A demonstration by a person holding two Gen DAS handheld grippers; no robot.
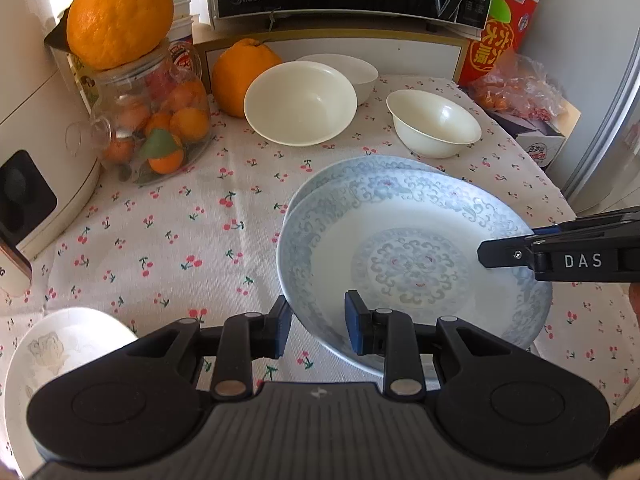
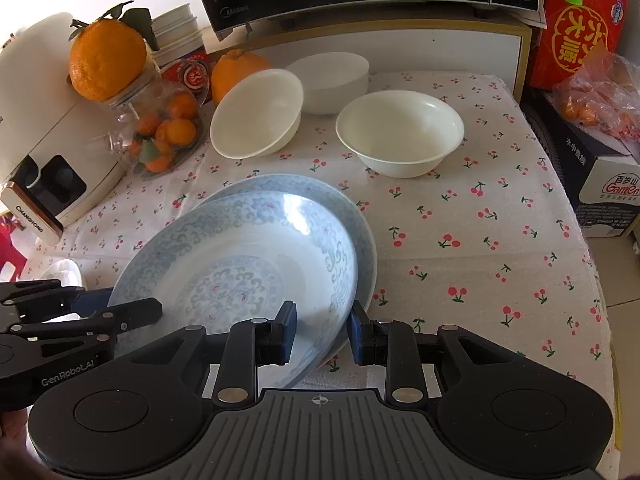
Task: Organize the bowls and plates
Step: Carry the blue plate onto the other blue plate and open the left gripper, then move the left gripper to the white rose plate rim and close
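Bright daylight from upper left, glare on the plate (image 2: 296, 216), sharp focus, fisheye-bent edges with dark corners.

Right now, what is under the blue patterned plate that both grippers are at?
Under the top plate lies a second blue patterned plate; only its far rim shows. Its centre is covered, and so is the tablecloth beneath.

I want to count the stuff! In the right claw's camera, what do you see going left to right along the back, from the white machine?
White machine → jar of small oranges → tilted white bowl → upright white bowl → red box.
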